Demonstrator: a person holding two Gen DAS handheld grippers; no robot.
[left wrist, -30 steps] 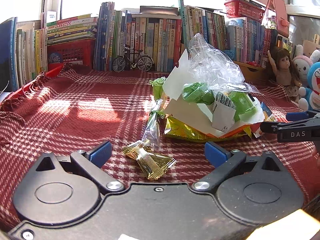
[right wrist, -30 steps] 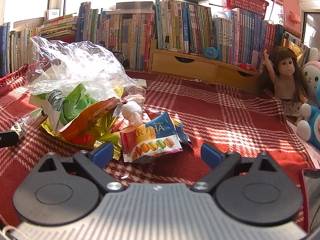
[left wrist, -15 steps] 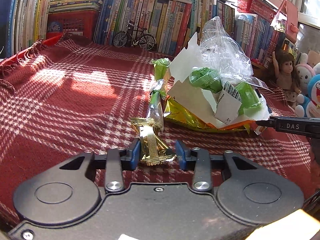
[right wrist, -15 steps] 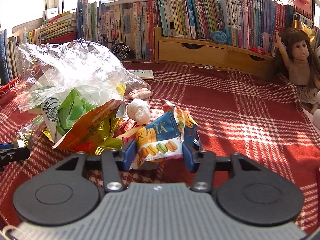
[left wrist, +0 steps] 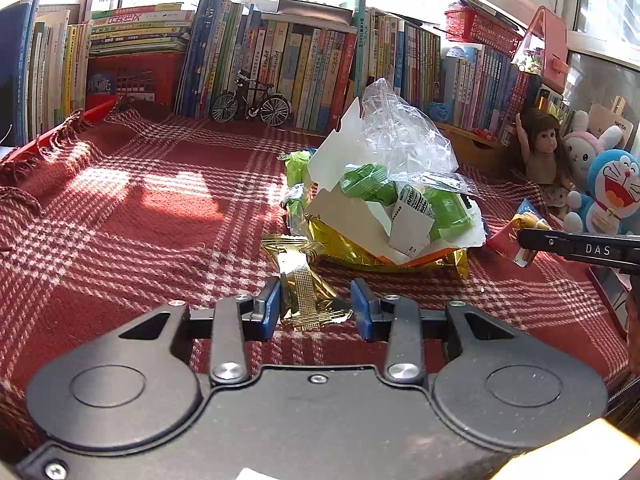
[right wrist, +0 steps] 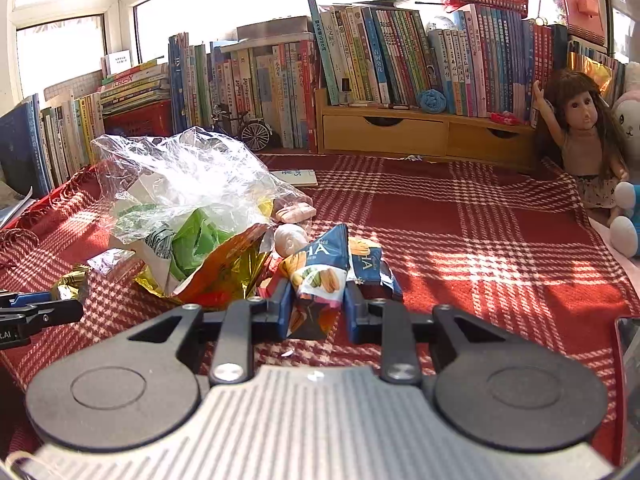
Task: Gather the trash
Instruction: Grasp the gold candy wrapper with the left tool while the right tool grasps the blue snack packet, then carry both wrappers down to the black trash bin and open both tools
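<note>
In my left view, my left gripper [left wrist: 314,307] sits at the lower middle of the frame, its blue fingers [left wrist: 269,307] drawn in on a gold wrapper [left wrist: 306,294]. A second ago they stood wide apart with the wrapper lying loose on the red plaid blanket [left wrist: 132,216]; they have closed since. The trash pile [left wrist: 390,200] with its clear plastic lies just above, right of centre. At the right edge my other gripper holds a snack packet.

In my right view, my right gripper [right wrist: 316,310] at the lower middle has just been closing, and its fingers [right wrist: 283,308] now pinch a blue macaron packet [right wrist: 320,280], crumpled narrower than before. The pile sits at middle left.
</note>
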